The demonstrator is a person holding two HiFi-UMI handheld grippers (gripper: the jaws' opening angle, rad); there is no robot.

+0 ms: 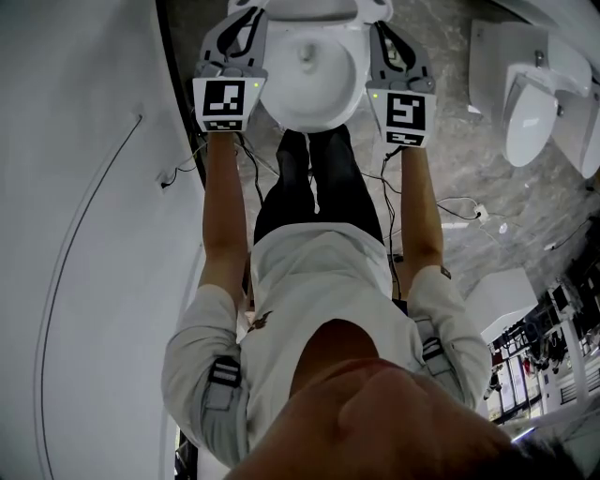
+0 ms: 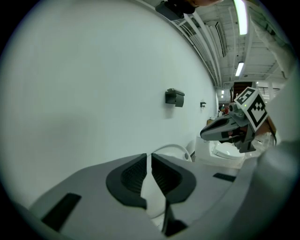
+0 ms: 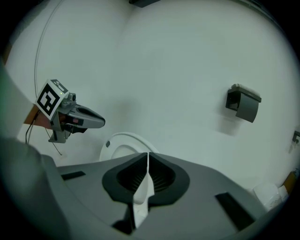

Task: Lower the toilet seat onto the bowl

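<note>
Toilet seat (image 3: 119,143) stands between left tool (image 1: 246,19), right tool (image 1: 381,28).

White wall (image 2: 93,70), grey marbled floor (image 1: 459,164), strip lights (image 2: 241,16) overhead.

The head view looks steeply down over the person (image 1: 319,281); both gripper views face the wall (image 2: 93,84), all sharing the toilet (image 1: 309,66).

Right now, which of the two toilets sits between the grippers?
The centre toilet with the open bowl: the left gripper and right gripper flank it. The other toilet stands apart at the head view's right edge.
</note>
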